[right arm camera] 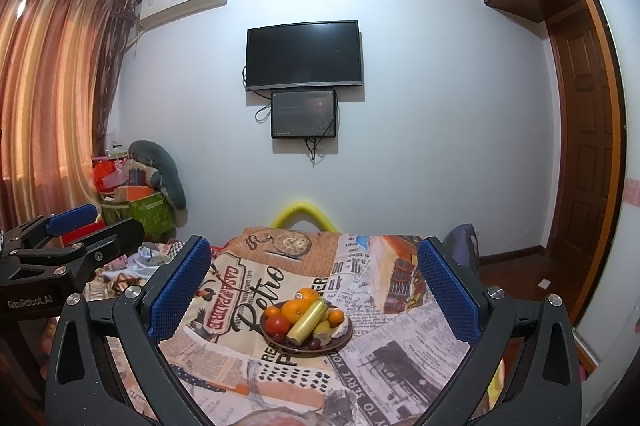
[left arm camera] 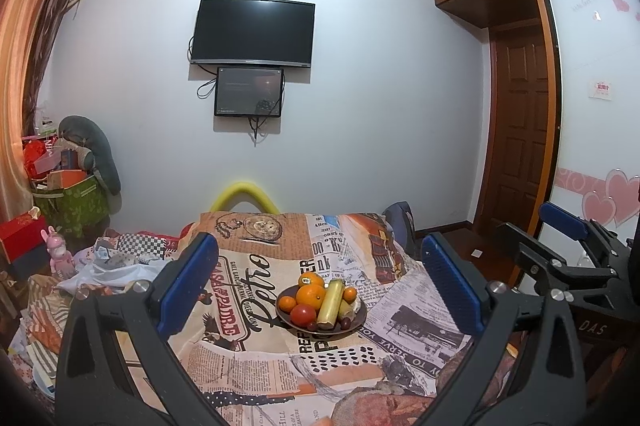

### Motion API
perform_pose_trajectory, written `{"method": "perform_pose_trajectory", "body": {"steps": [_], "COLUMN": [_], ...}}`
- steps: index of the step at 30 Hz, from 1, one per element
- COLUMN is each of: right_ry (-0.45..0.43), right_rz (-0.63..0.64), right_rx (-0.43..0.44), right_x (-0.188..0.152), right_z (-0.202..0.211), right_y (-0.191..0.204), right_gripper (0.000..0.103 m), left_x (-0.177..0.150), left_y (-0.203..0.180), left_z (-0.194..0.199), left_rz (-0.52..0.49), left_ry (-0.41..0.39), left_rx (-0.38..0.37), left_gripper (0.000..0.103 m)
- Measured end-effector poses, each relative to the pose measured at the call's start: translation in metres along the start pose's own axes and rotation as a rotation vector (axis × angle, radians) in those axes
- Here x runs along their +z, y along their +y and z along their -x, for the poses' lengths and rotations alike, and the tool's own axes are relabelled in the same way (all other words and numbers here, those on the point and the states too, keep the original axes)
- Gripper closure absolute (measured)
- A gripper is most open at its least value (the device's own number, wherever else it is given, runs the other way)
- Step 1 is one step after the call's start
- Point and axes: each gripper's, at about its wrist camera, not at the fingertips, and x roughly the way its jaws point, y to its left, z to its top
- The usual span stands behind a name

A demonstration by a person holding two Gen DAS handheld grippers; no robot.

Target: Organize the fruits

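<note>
A dark brown plate (left arm camera: 357,322) (right arm camera: 342,343) sits mid-table on a retro newspaper-print cloth (left arm camera: 248,366) (right arm camera: 400,366). It holds several fruits: oranges (left arm camera: 311,296) (right arm camera: 295,310), a red tomato (left arm camera: 303,314) (right arm camera: 277,324), a long yellow-green banana (left arm camera: 331,302) (right arm camera: 306,322) and dark grapes (left arm camera: 346,323) (right arm camera: 315,344). My left gripper (left arm camera: 318,240) stands open short of the plate, nothing between its blue pads. My right gripper (right arm camera: 314,244) is also open and empty, at about the same distance. Each gripper shows at the edge of the other's view.
A yellow curved tube (left arm camera: 244,192) (right arm camera: 306,212) rises behind the table's far edge. Boxes, a green bin (left arm camera: 74,206) and loose clutter fill the left side. A brown door (left arm camera: 520,134) and wardrobe stand on the right, with two screens on the far wall.
</note>
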Motion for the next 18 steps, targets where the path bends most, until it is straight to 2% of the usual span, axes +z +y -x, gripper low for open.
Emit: {"method": "perform_pose_trajectory", "body": {"steps": [18], "right_ry": [0.01], "right_rz": [-0.011], "right_rx": [0.008], "right_x": [-0.0037], "right_z": [-0.0026], "right_y": [-0.0009], "right_gripper": [0.0], "left_x": [0.0002], "left_y": [0.0027], "left_z": [-0.0019], "left_rz": [-0.003], "left_ry": [0.01], "left_rx": [-0.013], "left_gripper": [0.0]}}
